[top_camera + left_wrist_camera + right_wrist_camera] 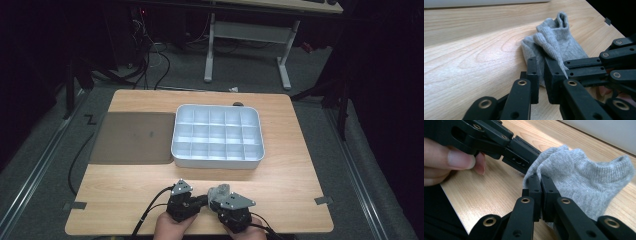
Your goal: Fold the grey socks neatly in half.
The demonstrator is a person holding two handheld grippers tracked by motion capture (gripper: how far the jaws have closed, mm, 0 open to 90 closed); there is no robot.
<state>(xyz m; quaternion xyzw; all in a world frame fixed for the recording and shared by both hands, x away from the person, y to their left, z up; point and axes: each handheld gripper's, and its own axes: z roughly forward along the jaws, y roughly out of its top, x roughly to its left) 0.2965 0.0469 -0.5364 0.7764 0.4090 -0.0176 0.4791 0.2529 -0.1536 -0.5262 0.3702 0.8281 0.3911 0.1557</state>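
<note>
A small grey sock lies bunched on the wooden table, close to its front edge. My left gripper comes at it from the left. In the left gripper view its jaws stand narrow with a fold of the sock pressed between them. My right gripper reaches in from the right. In the right gripper view its jaws are pinched tight on the near edge of the sock. The two grippers' tips nearly touch, and a person's hands hold both.
A white tray with several empty compartments sits mid-table beyond the sock. A brown mat lies flat to its left. A small dark object rests at the back edge. Bare wood stretches left of the grippers.
</note>
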